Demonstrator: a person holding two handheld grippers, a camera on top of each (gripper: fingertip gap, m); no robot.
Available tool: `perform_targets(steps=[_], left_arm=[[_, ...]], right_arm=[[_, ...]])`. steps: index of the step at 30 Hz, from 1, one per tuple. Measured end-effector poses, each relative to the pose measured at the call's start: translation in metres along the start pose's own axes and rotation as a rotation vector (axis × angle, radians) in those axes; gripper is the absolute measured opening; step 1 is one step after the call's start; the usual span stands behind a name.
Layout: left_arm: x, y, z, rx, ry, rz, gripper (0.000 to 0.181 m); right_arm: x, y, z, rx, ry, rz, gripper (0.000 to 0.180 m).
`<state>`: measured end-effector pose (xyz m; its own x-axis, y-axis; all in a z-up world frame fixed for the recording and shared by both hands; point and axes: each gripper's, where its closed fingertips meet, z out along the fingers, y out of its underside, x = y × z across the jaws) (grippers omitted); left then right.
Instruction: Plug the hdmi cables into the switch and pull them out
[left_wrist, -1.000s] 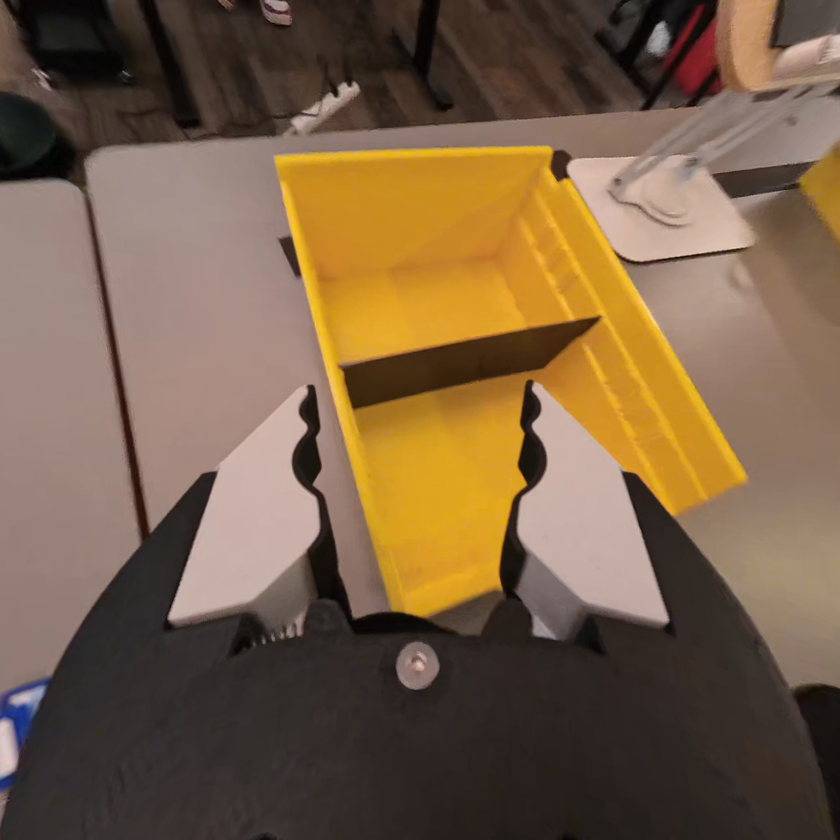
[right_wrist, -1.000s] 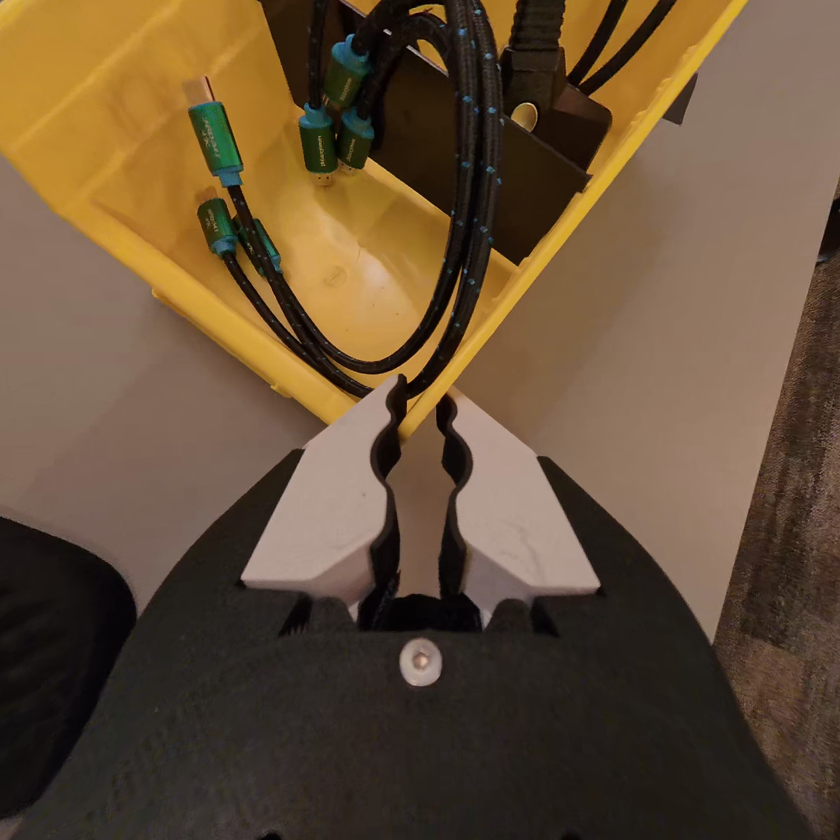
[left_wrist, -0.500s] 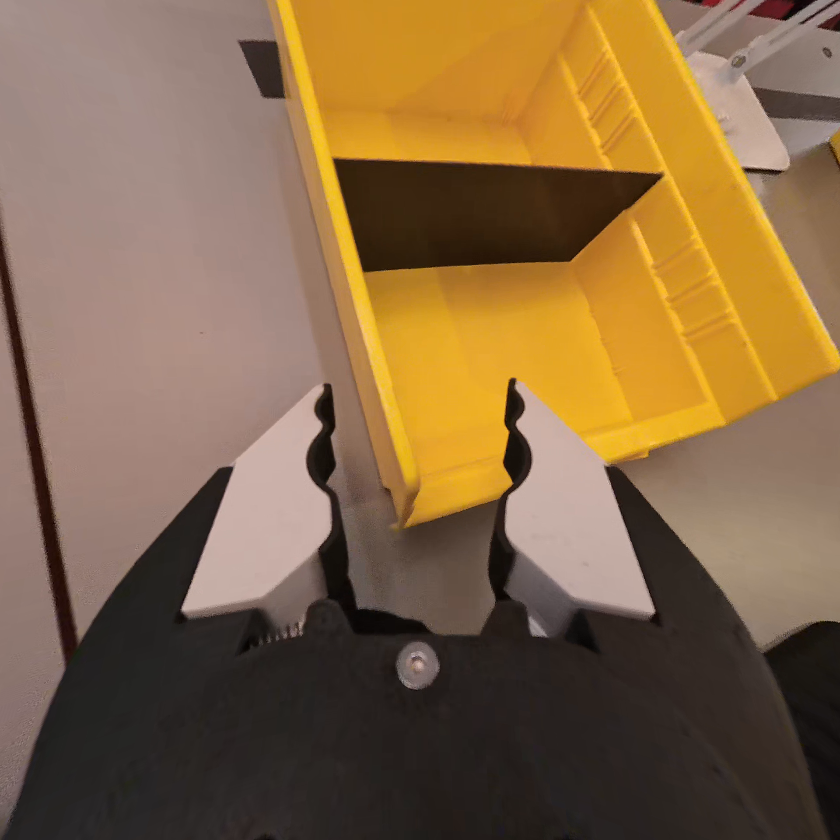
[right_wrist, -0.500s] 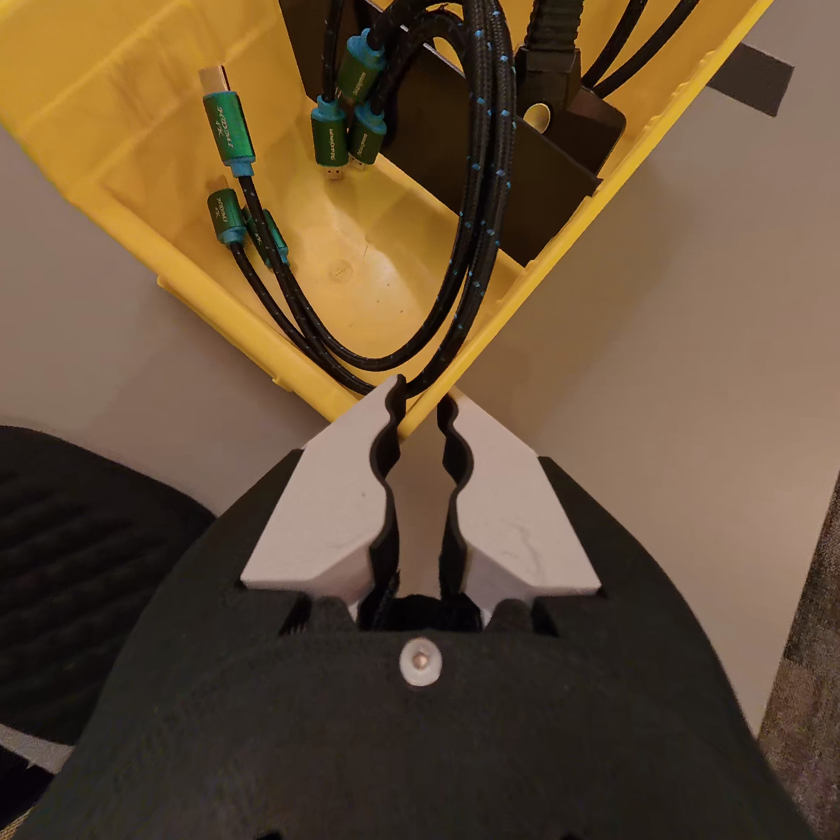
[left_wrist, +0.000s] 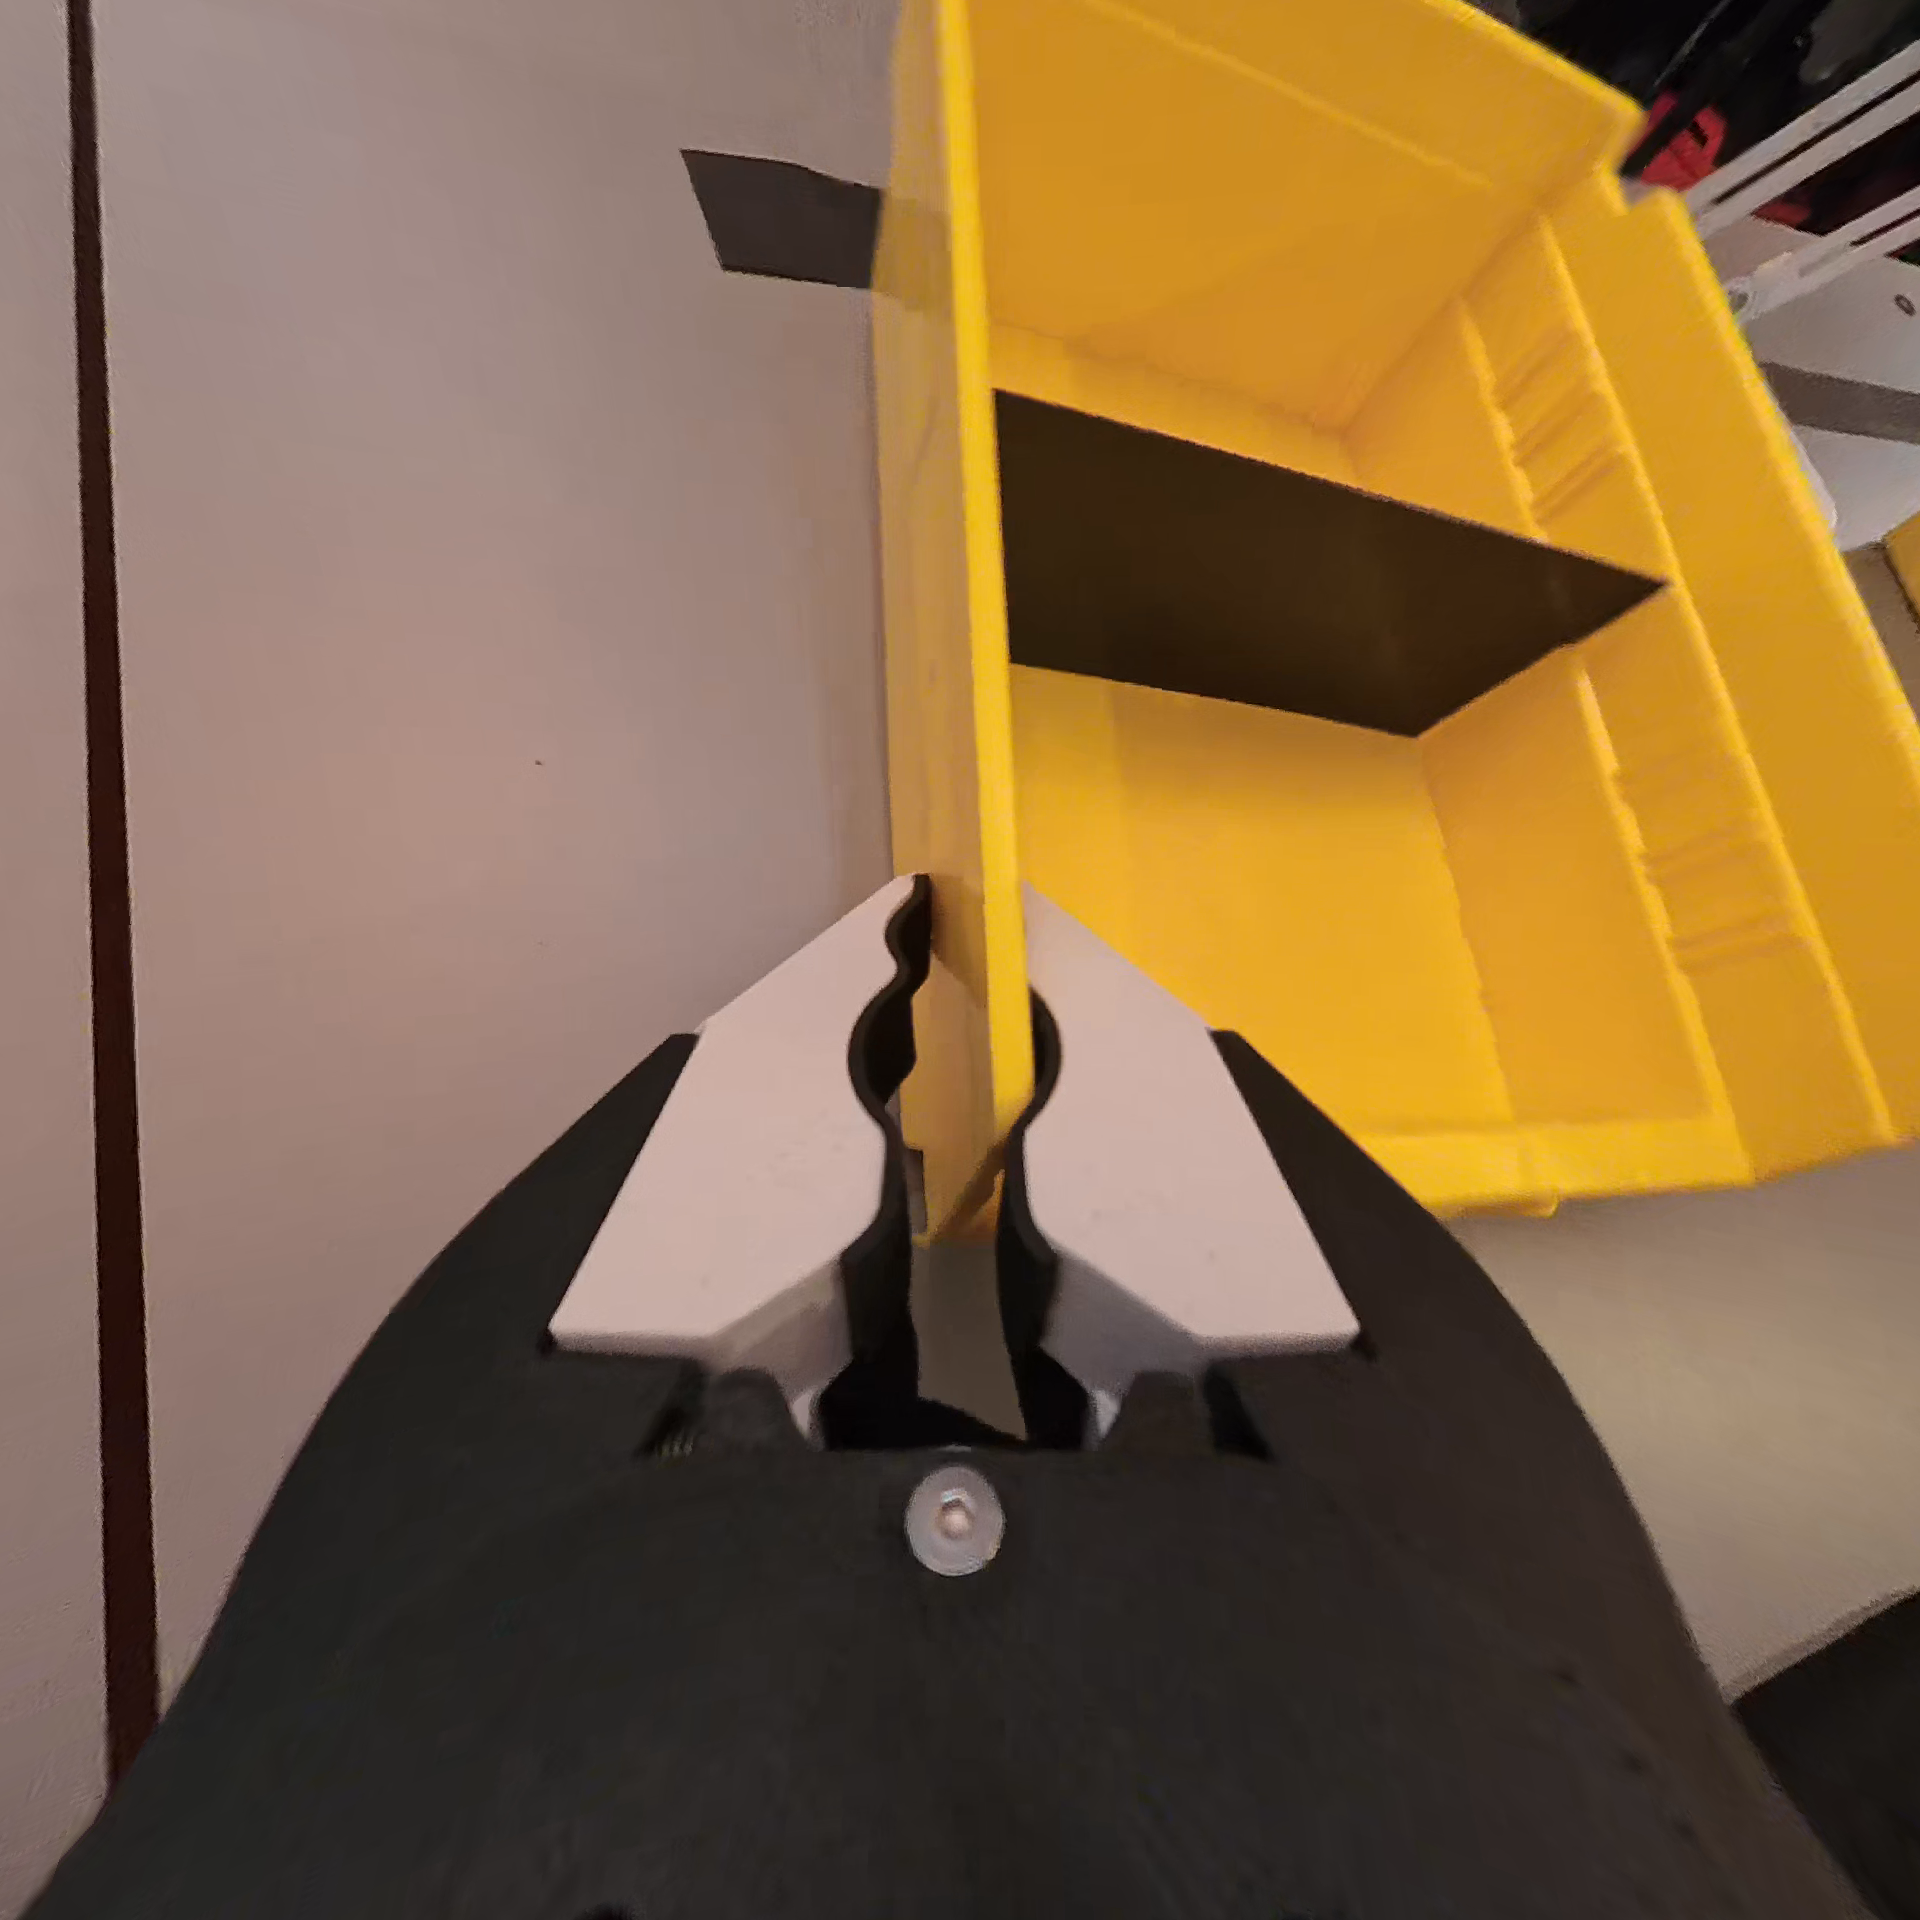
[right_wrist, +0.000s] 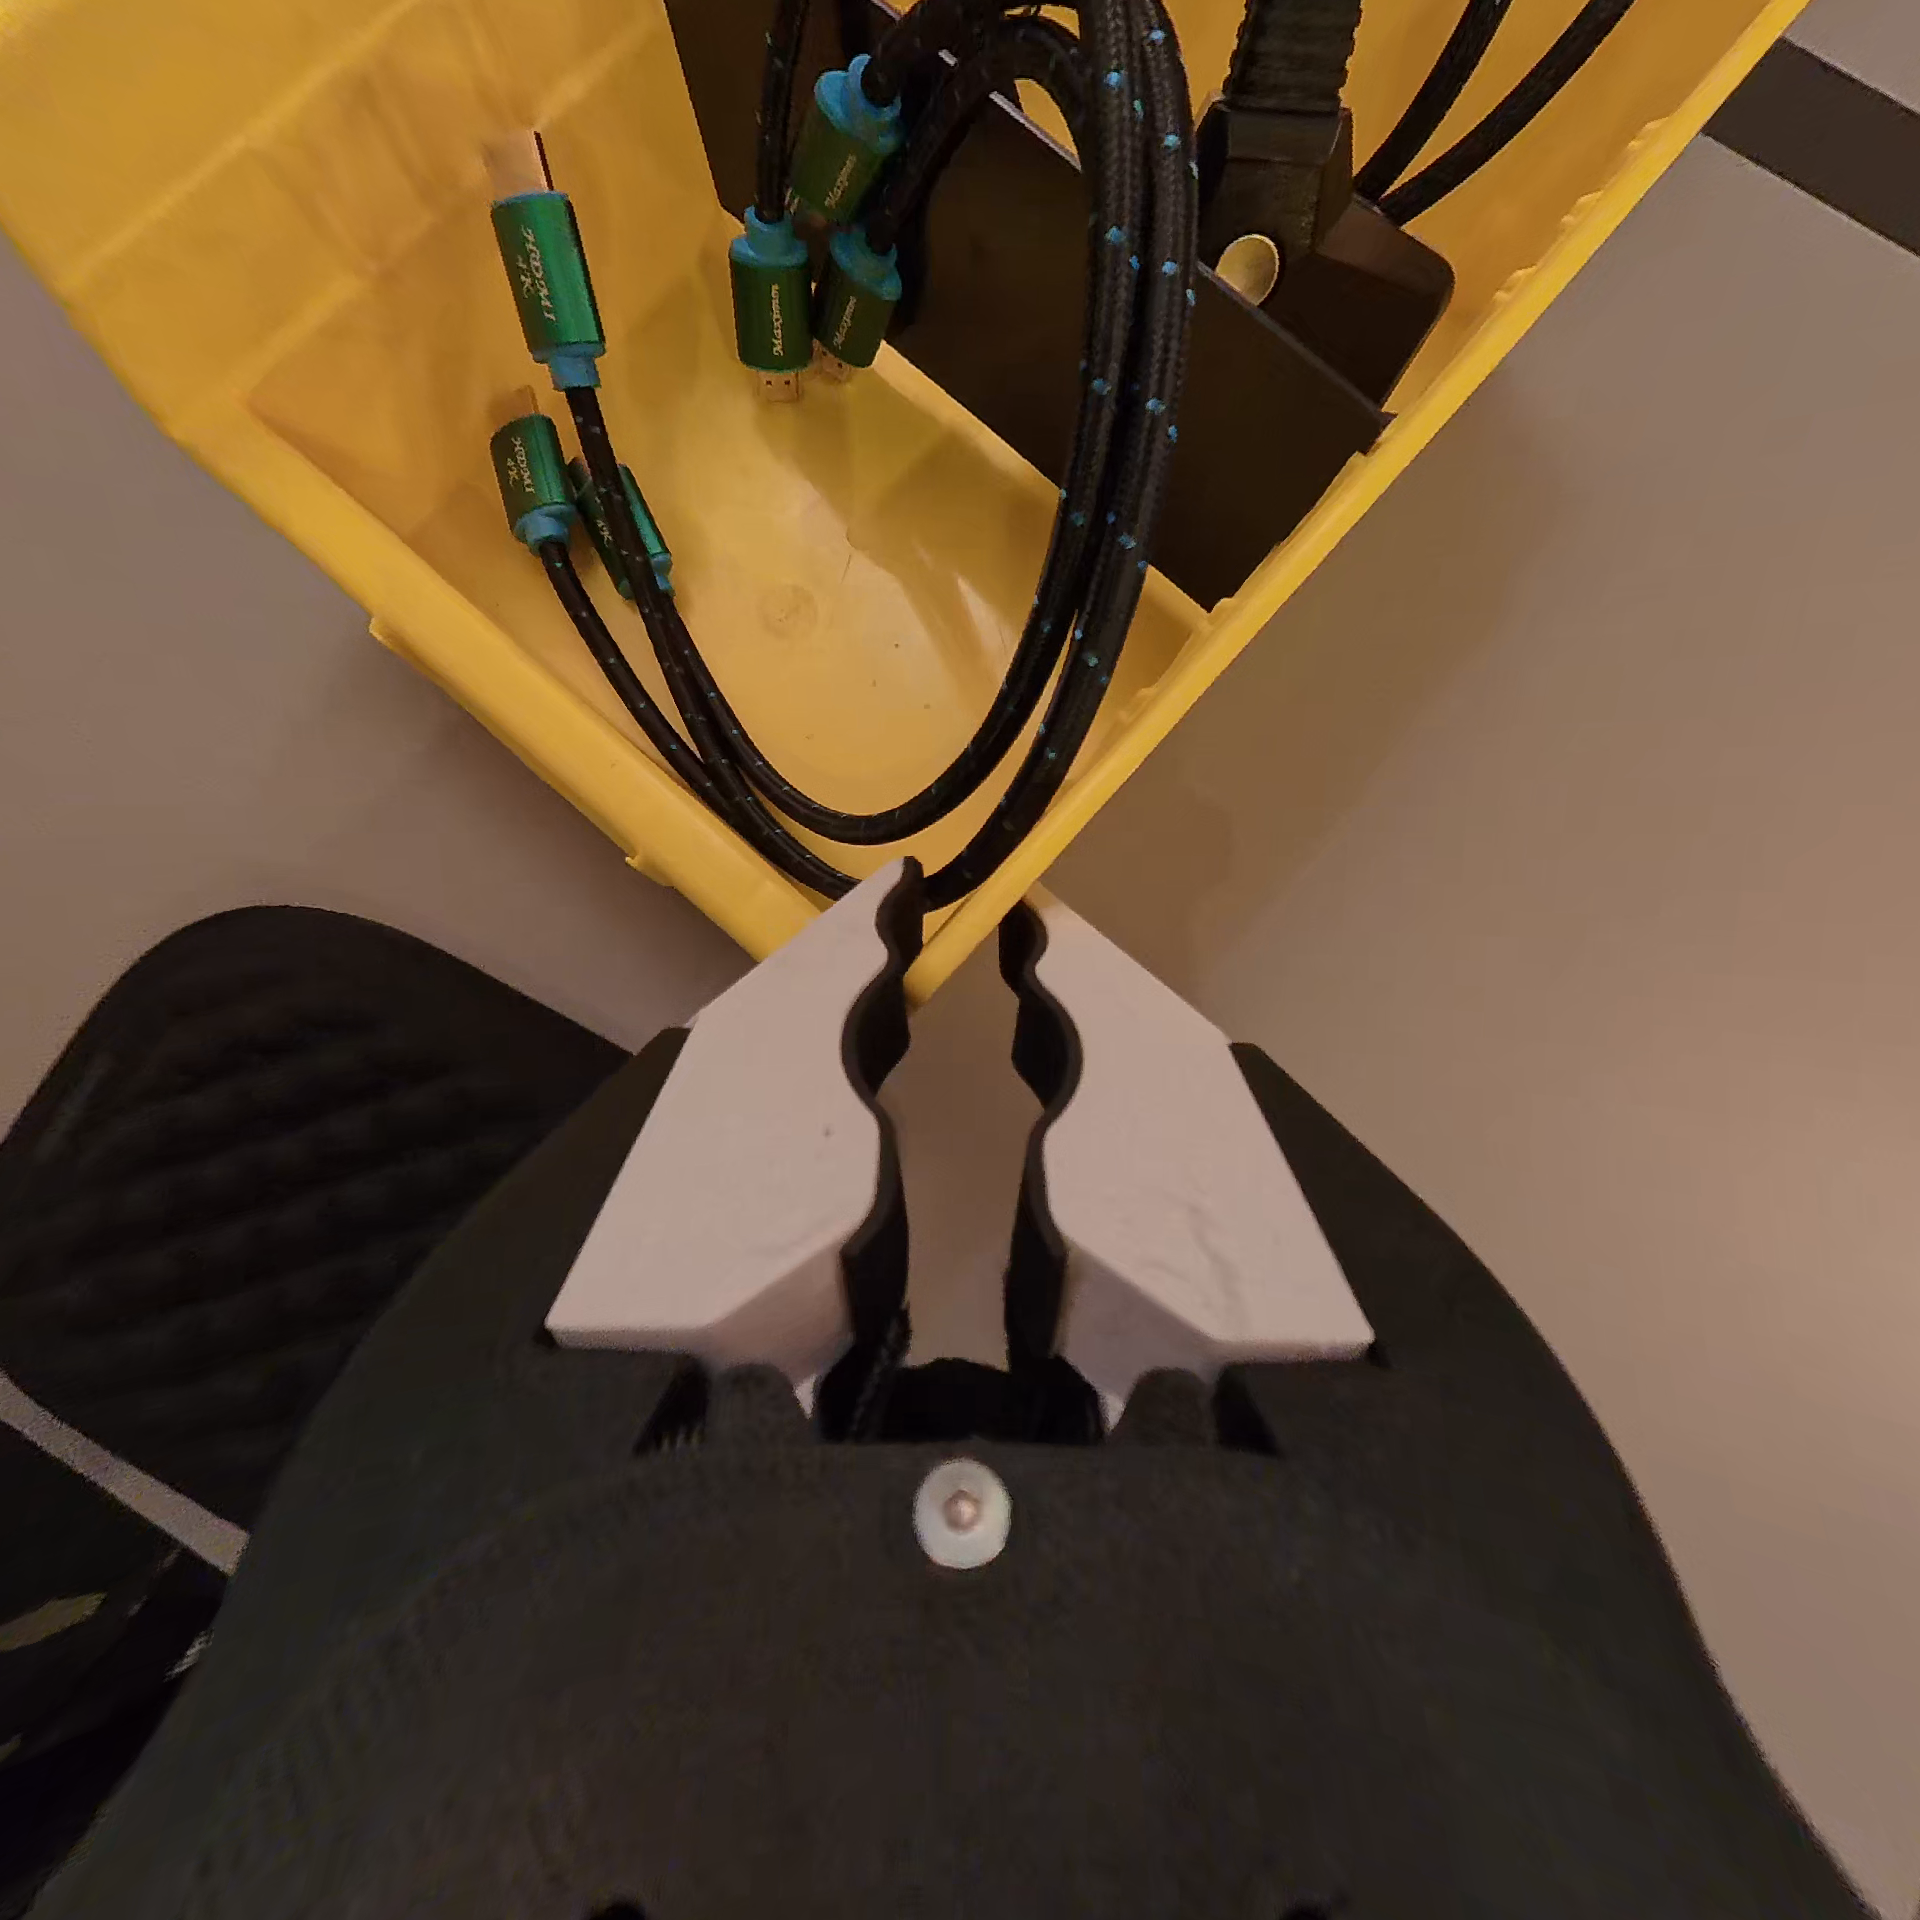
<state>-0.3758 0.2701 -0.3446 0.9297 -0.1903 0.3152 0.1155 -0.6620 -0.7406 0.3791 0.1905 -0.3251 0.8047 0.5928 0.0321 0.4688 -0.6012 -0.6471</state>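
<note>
In the left wrist view, my left gripper (left_wrist: 971, 894) is shut on the left wall (left_wrist: 971, 623) of an empty yellow bin, close to its near corner. One pad is outside the wall and one inside. A black divider (left_wrist: 1247, 603) splits this bin. In the right wrist view, my right gripper (right_wrist: 961, 894) is shut on the near corner rim of a second yellow bin (right_wrist: 520, 675). This bin holds black braided HDMI cables (right_wrist: 1091, 520) with green plugs (right_wrist: 545, 275). A black switch box (right_wrist: 1340, 281) lies behind its black divider (right_wrist: 1143, 436).
Both bins sit on grey tables. Black tape (left_wrist: 779, 229) lies by the empty bin's far left side. A dark table seam (left_wrist: 99, 727) runs down the left. A white lamp base (left_wrist: 1849, 301) stands at the far right. A black chair (right_wrist: 260, 1143) is at the table's edge. The gap from one gripper's tips to the other's is roughly 75 centimetres.
My left gripper came down from open over the empty bin to its near corner and closed on the left wall. My right gripper kept its hold; bin and gripper shifted together over the table.
</note>
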Motion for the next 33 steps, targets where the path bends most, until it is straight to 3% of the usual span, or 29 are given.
perform_targets(steps=[6, 20, 33], left_arm=[[0.013, -0.002, -0.003, 0.002, 0.039, 0.022, 0.006], [0.039, -0.058, -0.057, 0.189, 0.055, 0.115, 0.007], [0.020, -0.087, -0.118, 0.351, 0.050, 0.092, 0.007]], right_arm=[[-0.032, -0.008, 0.006, 0.002, -0.024, -0.026, 0.013], [-0.102, -0.037, 0.028, 0.024, -0.098, -0.109, 0.015], [-0.172, -0.077, 0.059, 0.045, -0.165, -0.177, 0.016]])
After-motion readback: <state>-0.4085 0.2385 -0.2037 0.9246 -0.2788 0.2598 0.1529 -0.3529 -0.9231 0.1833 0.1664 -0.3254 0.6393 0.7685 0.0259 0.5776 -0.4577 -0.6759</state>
